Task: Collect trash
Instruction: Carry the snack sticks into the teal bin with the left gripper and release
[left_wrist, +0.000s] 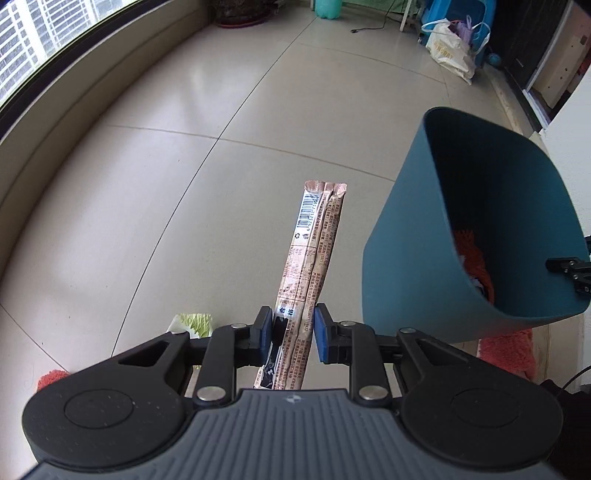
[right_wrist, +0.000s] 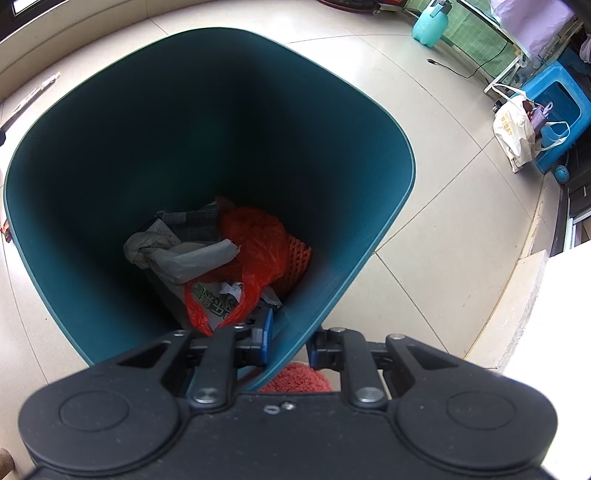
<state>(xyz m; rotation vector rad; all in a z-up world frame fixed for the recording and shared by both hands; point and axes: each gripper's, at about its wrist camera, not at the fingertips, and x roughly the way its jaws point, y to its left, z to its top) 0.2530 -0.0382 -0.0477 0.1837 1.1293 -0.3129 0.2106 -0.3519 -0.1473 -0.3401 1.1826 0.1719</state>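
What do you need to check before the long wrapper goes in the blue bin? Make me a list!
1. Wrapper held tight: the left gripper is shut on the long wrapper. Ok.
2. Bin held: the right gripper pinches the rim of the teal bin, one finger inside, one outside. Ok.
3. Bin mouth faces the wrapper: it is tilted open toward the left gripper. Ok.
4. Wrapper over the opening: it is beside the bin, over the floor. Not ok.
5. Room inside: the red bag and papers only cover the bottom. Ok.
6. Wrapper will fit lengthwise: cannot tell.
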